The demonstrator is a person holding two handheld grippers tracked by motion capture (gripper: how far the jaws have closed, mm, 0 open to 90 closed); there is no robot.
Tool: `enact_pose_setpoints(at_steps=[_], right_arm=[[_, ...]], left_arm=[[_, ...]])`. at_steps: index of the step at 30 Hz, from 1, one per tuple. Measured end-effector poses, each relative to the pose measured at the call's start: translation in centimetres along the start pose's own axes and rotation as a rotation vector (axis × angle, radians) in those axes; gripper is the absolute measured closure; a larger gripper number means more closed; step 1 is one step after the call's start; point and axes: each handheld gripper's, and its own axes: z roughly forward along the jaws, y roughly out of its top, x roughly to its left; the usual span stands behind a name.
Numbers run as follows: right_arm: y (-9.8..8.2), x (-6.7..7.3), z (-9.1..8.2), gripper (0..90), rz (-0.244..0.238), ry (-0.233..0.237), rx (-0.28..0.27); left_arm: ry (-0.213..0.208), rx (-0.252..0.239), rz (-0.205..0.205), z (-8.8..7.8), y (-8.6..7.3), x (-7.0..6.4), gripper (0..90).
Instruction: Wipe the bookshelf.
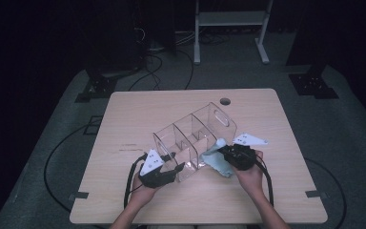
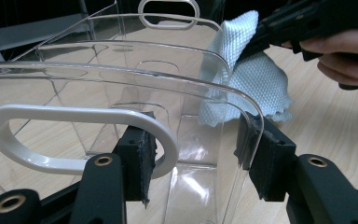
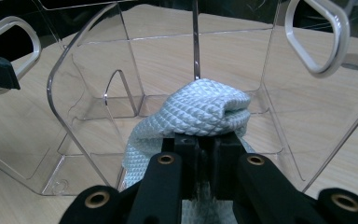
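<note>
A clear plastic organizer (image 1: 190,136) with several compartments and a handle hole at each end lies tipped on the wooden table (image 1: 138,109). My left gripper (image 1: 178,168) is shut on its near end wall (image 2: 121,70): one pad reaches through the white-rimmed handle hole, the other sits on the wall's outer edge (image 2: 200,156). My right gripper (image 1: 220,151) is shut on a folded pale blue cloth (image 1: 217,162). In the right gripper view the cloth (image 3: 205,109) bulges over the jaws (image 3: 209,142) and lies against the organizer's open side (image 3: 121,56). The left gripper view shows the cloth (image 2: 256,79) beside that wall.
A round cable hole (image 1: 225,101) sits near the table's far edge. A white metal frame (image 1: 228,19) and black stand bases (image 1: 314,83) are on the floor beyond, with cables (image 1: 52,157) trailing left of the table.
</note>
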Motion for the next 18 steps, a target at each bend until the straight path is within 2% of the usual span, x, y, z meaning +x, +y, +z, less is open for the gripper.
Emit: enact_pose_setpoints(at_steps=[5,10,12,15,18], right_arm=[[-1.6,-0.3,1.3,82.9,0.003,-0.002,0.065],[-3.4,-0.9,2.7,82.9,0.044,0.012,0.141],[-3.8,-0.9,3.2,82.9,0.043,0.005,0.172],[-3.9,-1.0,3.3,82.7,0.057,0.011,0.180],[-3.9,-1.0,3.3,82.7,0.051,0.011,0.181]], left_arm=[[0.000,0.001,0.000,0.0,0.0,0.0,47.5],[-0.001,0.000,0.000,0.0,0.0,0.0,47.5],[0.000,0.000,-0.002,0.0,0.0,0.0,47.5],[-0.002,0.002,-0.001,-0.1,0.0,0.1,47.4],[-0.006,0.006,-0.007,-0.1,0.1,0.2,47.0]])
